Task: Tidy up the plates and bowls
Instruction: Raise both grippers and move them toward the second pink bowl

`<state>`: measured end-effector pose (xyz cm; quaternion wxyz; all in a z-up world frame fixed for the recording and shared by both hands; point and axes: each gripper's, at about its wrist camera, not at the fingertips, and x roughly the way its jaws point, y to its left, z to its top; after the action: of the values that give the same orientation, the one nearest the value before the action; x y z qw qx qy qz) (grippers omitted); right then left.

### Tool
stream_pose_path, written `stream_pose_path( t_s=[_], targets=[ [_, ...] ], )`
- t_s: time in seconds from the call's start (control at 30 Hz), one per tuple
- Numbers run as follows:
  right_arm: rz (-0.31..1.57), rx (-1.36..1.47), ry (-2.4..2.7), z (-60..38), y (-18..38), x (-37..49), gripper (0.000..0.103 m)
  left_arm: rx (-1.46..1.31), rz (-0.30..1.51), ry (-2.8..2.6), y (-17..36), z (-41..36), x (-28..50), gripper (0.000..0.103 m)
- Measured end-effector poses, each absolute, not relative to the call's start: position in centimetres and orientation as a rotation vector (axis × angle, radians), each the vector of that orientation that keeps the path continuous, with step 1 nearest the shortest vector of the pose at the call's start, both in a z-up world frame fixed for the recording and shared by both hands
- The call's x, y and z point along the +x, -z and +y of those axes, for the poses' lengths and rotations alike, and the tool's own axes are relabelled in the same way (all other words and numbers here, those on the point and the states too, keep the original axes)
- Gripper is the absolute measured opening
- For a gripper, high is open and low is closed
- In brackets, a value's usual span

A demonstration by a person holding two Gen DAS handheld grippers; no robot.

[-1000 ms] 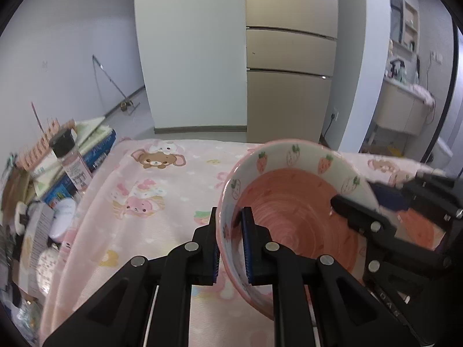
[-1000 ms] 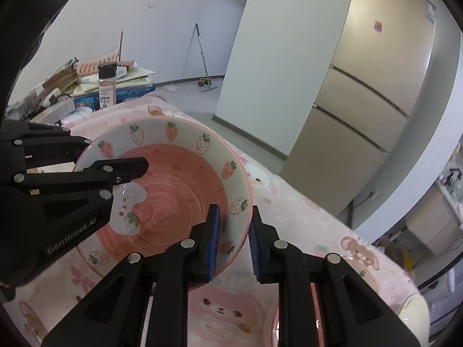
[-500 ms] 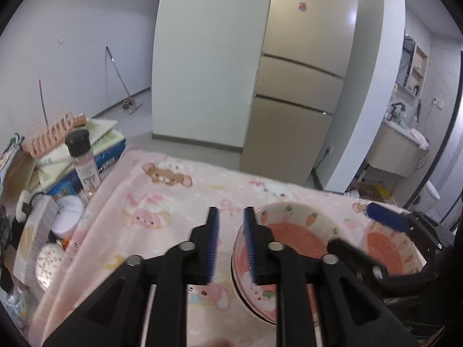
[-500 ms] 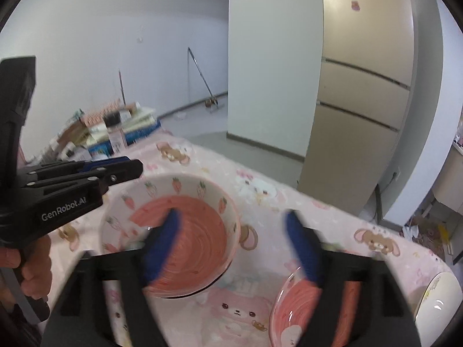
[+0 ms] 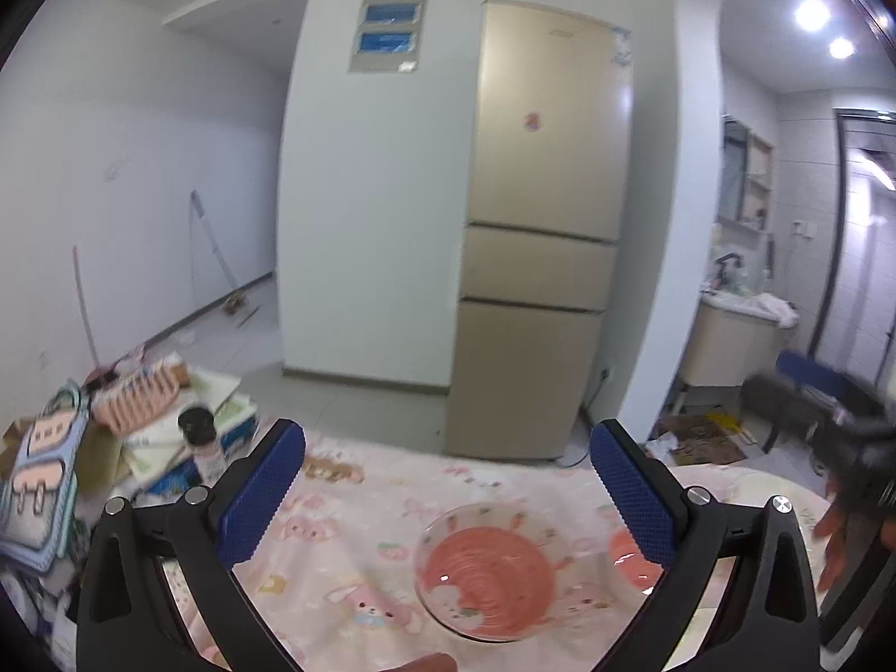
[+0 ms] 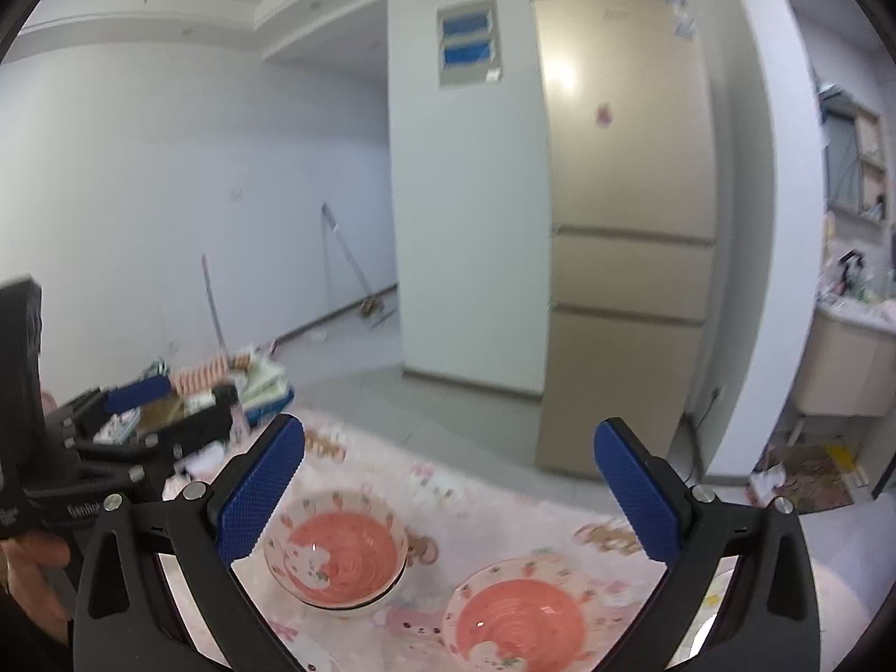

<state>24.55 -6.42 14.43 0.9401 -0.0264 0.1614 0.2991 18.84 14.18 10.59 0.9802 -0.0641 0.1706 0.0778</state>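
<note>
Big to small: bench (image 6: 504, 509) w/ pink cartoon cloth carries everything, fridge (image 6: 627, 224) behind it. Your left gripper (image 5: 448, 481) and right gripper (image 6: 451, 484) both hang above the bench w/ fingers spread wide, gripping nothing, prob lifted clear so you can see the layout. Left bowl (image 6: 336, 551) sits upright on the cloth, looks like it's nested on another dish, can't confirm. Right bowl (image 6: 518, 610) sits just beside it, not touching, so stacking seems unfinished. Both bowls: nothing inside, just pink glaze. Off to the left of the bench: clutter pile (image 5: 140, 420) w/ a small bottle (image 5: 199, 437).
</note>
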Motion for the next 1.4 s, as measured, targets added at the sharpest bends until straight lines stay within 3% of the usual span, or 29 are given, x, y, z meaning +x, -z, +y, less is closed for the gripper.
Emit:
stream_pose_path(
  t_s=[0.23, 0.77, 1.4],
  targets=[
    [0.244, -0.062, -0.582, -9.6, -20.3, 19.9, 0.103, -0.149, 0.261, -0.071, -15.4, 12.6, 14.7, 0.103],
    [0.143, -0.077, -0.538, -16.3, -24.3, 14.4, 0.103, -0.114, 0.211, 0.053, -22.5, 5.4, 11.7, 0.103],
    [0.284, -0.04, -0.541, -16.7, -17.8, 20.2, 0.103, -0.064, 0.393, 0.024, -15.0, 2.7, 19.3, 0.103]
  ],
)
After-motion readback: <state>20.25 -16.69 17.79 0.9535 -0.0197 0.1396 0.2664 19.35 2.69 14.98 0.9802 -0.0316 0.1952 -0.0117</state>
